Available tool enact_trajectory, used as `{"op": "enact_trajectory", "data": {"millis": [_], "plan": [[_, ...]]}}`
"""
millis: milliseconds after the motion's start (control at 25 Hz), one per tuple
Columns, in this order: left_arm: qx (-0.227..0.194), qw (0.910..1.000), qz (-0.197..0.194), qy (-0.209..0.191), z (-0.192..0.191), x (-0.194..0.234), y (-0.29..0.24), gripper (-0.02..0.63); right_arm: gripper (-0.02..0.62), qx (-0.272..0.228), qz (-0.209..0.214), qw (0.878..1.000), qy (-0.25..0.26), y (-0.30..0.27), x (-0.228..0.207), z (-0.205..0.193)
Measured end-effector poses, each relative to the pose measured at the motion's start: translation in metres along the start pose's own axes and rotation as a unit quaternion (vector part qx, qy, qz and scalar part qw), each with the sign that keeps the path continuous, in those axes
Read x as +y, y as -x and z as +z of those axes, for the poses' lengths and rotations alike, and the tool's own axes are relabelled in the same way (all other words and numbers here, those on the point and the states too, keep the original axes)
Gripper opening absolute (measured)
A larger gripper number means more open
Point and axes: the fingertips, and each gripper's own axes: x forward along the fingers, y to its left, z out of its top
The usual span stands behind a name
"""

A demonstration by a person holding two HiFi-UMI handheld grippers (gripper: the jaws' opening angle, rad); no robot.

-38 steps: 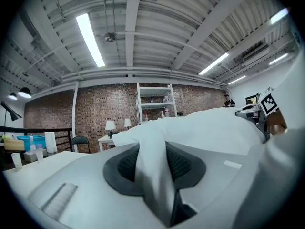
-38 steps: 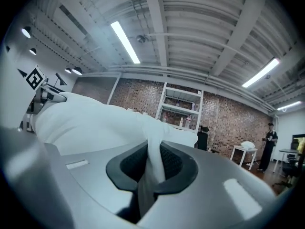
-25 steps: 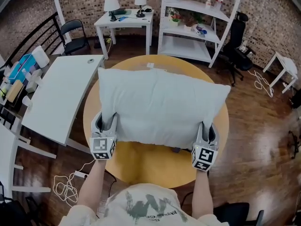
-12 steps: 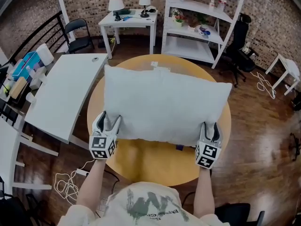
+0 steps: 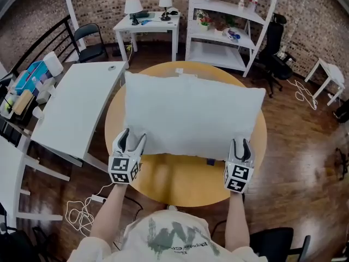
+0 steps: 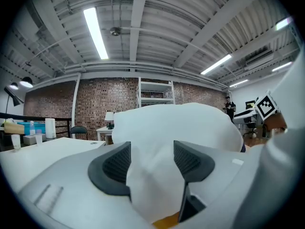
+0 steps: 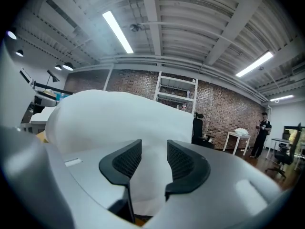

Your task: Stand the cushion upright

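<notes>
A big white cushion (image 5: 191, 113) lies flat across the round yellow table (image 5: 180, 182). My left gripper (image 5: 132, 136) is at its near left corner. In the left gripper view that cushion (image 6: 181, 123) corner sits loosely between widely spread jaws of the left gripper (image 6: 151, 161), with creased fabric filling the gap. My right gripper (image 5: 240, 143) is at the near right corner. Its jaws are closing, and in the right gripper view the right gripper (image 7: 154, 163) stands narrow with the cushion (image 7: 119, 113) fabric pinched between the pads.
A white desk (image 5: 76, 108) stands close on the table's left. Behind are a small white table with lamps (image 5: 144, 23), a white shelf unit (image 5: 229, 31) and a black chair (image 5: 90, 40). Cables (image 5: 79, 214) lie on the wooden floor at the near left.
The left jaws have spread wider around the cushion's corner. Both grippers have shifted slightly along the near edge, and the cushion has settled lower on the table.
</notes>
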Motion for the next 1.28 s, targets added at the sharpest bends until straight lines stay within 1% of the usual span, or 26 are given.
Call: {"op": "enact_trajectory", "data": {"millis": [480,720,960,1200,1280], "plan": [[-0.006,0.9987,-0.050,0.004,0.003,-0.028,0.040,0.275,0.155,-0.001,0.011,1.000,0.006,0.059,0.043,0.008],[-0.022,0.9959,-0.083,0.026,0.018,-0.040,0.062,0.268,0.143,-0.009,0.014,1.000,0.004,0.089,0.069,0.021],[-0.047,0.9897,-0.132,0.028,0.040,-0.068,0.089,0.237,0.120,-0.022,0.021,1.000,0.000,0.127,0.098,0.037],[-0.056,0.9813,-0.181,0.033,0.045,-0.101,0.131,0.210,0.080,-0.045,0.032,0.998,-0.014,0.172,0.133,0.056],[-0.054,0.9794,-0.191,0.040,0.046,-0.108,0.147,0.191,0.066,-0.050,0.035,0.998,-0.018,0.187,0.147,0.060]]}}
